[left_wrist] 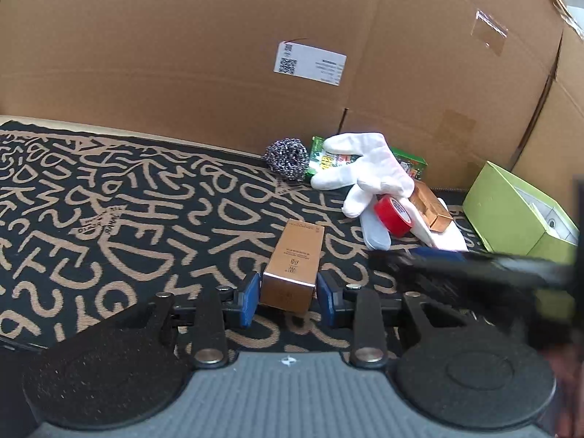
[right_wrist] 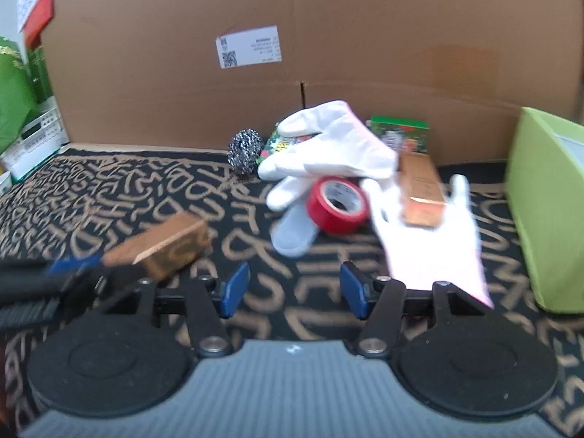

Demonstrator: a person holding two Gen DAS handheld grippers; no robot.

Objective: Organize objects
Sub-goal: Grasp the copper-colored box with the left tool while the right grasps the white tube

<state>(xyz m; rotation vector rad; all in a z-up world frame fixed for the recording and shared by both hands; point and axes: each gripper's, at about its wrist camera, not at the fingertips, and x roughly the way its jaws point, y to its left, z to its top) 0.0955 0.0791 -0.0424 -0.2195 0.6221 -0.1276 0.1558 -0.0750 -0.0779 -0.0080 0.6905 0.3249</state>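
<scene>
Left gripper (left_wrist: pixel 288 294): blue pads pinch near end of copper carton (left_wrist: pixel 294 266); carton's far end appears to rest on lettered mat (left_wrist: pixel 109 200).
Carton risk: grip sits at one end only; carton likely to pivot or slip out if swung fast.
Steel scourer (left_wrist: pixel 286 160): against cardboard wall (left_wrist: pixel 182 54), left edge of pile, touching nothing but green packet (left_wrist: pixel 321 158).
White glove (left_wrist: pixel 365 171): draped over green packet and red tape roll (left_wrist: pixel 392 215); lifting it may drag the roll.
Right gripper (right_wrist: pixel 294 288): fingers spread, nothing between them, over bare mat short of pile; view blurred.
Second glove (right_wrist: pixel 430 241): lies under small copper box (right_wrist: pixel 419 197); box could tumble if glove is pulled.
Green open box (right_wrist: pixel 547 211): far right, likely the destination; pile stands between.
</scene>
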